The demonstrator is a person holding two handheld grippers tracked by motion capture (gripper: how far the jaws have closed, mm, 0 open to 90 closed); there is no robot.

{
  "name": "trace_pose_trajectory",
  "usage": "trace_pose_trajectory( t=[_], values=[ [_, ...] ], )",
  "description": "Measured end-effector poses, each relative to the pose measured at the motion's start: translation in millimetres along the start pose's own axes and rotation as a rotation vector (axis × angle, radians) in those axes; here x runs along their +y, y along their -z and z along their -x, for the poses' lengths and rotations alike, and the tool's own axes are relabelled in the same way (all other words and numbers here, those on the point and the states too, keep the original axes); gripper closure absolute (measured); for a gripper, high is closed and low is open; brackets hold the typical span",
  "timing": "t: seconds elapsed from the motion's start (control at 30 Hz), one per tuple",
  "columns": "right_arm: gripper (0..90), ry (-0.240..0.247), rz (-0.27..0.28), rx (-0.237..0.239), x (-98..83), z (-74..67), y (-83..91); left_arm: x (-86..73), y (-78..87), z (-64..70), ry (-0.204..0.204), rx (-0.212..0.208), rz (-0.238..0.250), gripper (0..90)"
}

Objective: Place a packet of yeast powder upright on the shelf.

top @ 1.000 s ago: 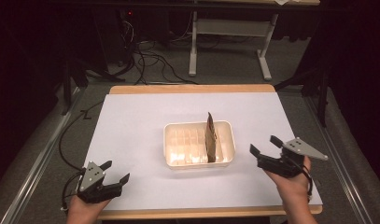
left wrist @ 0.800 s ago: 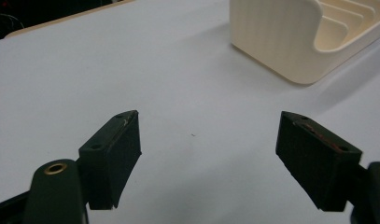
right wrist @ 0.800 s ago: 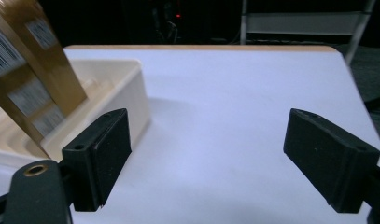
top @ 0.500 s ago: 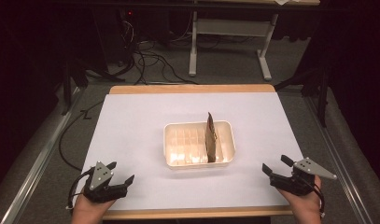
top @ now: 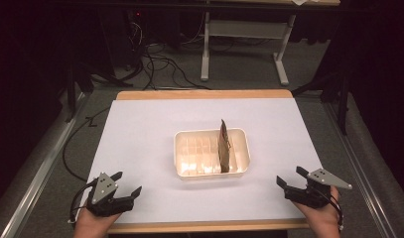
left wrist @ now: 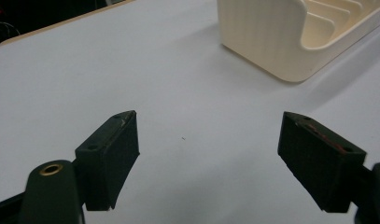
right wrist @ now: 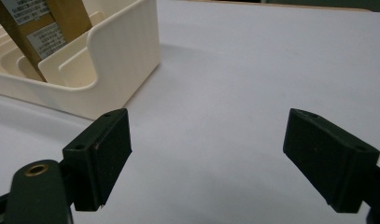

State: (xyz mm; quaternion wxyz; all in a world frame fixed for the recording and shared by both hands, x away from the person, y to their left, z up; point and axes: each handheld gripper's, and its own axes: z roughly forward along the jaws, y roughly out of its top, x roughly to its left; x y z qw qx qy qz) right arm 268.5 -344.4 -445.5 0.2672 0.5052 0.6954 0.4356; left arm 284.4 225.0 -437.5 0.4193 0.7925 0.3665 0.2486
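Left gripper (left wrist: 207,154) fingers (left wrist: 108,158) spread wide over white table (left wrist: 131,70), cream slotted tray (left wrist: 290,37) ahead, apart

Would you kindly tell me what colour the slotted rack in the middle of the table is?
The rack is cream, seen best in the right gripper view.

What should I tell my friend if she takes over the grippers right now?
Left gripper: open, holding nothing, low at the near left corner of the table.
Right gripper: open, holding nothing, at the near right edge.
Cream slotted tray: middle of the table, touched by neither gripper.
Brown packet: standing on edge in a slot toward the tray's right end.
Done: one packet sits in the tray.
Left: the other slots look empty, and I see no more packets on the table to load.
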Motion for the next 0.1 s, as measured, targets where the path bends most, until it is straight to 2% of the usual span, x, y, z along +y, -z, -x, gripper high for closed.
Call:
trace_pose_trajectory(
  t=[0.1],
  values=[
    [15.5, -0.013, 0.011, 0.008, 2.2, -0.9, 3.4, 0.3, -1.1, 0.6, 0.005, -0.006, -0.002, 20.6]
  ],
)
